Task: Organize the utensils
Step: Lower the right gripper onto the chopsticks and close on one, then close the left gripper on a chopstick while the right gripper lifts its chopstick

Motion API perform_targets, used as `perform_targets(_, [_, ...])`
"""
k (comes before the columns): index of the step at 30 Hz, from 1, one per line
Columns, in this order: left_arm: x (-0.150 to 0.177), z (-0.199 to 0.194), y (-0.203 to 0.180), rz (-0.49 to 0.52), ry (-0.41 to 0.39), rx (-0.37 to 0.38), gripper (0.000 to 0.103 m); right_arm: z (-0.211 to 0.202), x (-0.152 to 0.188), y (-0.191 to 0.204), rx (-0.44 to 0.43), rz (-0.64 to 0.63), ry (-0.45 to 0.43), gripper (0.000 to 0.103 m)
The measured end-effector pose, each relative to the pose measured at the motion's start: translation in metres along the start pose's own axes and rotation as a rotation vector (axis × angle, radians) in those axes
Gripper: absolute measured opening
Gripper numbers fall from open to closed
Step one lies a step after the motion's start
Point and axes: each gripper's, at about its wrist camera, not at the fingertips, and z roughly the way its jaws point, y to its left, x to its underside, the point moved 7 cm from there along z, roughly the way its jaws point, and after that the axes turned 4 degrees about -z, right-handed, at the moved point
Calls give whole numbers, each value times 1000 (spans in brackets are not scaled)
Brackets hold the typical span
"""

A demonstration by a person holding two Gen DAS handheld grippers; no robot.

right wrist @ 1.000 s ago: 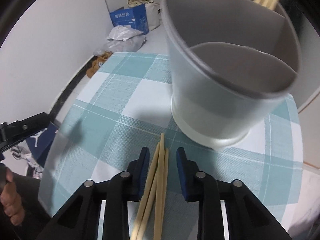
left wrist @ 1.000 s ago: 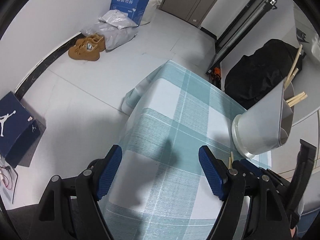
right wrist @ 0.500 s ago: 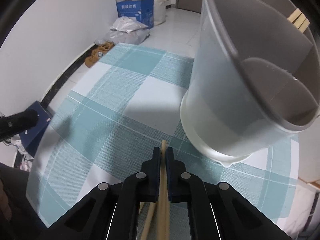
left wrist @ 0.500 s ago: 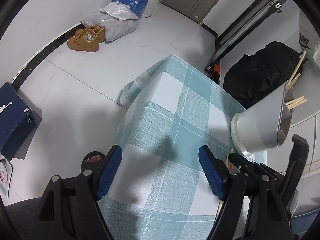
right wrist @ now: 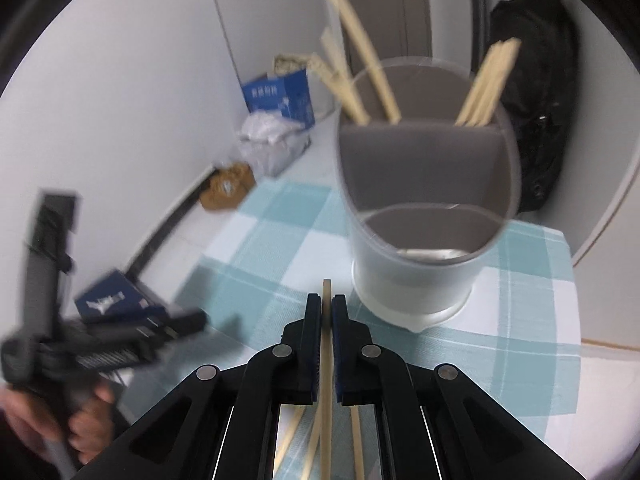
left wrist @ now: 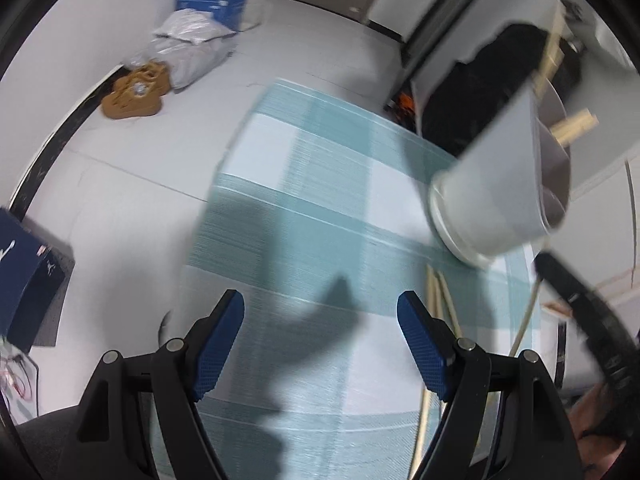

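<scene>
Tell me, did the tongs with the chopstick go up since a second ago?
Yes. The right tongs have closed on one chopstick and lifted: against the gray holder, they now look over its rim; other chopsticks remain on the checked cloth.

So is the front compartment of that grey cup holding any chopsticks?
No, the cup's front compartment is empty; the chopsticks stand in the back ones.
</scene>
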Motion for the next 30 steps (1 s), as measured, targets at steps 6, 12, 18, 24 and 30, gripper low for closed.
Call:
perform_targets(6, [25, 14, -36, 157, 81, -8, 75, -36, 1, -29, -63, 141, -107, 4])
perform_targets(12, [37, 27, -45, 199, 139, -42, 75, -51, 14, -60, -103, 257, -155, 4])
perform_targets(18, [36, 33, -45, 252, 106, -147, 75, -69, 18, -75, -112, 286, -203, 4])
perform_targets(24, [32, 39, -43, 309, 75, -241, 75, -83, 20, -83, -104, 285, -244, 4])
perform_targets(30, [21, 50, -44, 298, 77, -249, 75, -91, 19, -90, -111, 287, -267, 4])
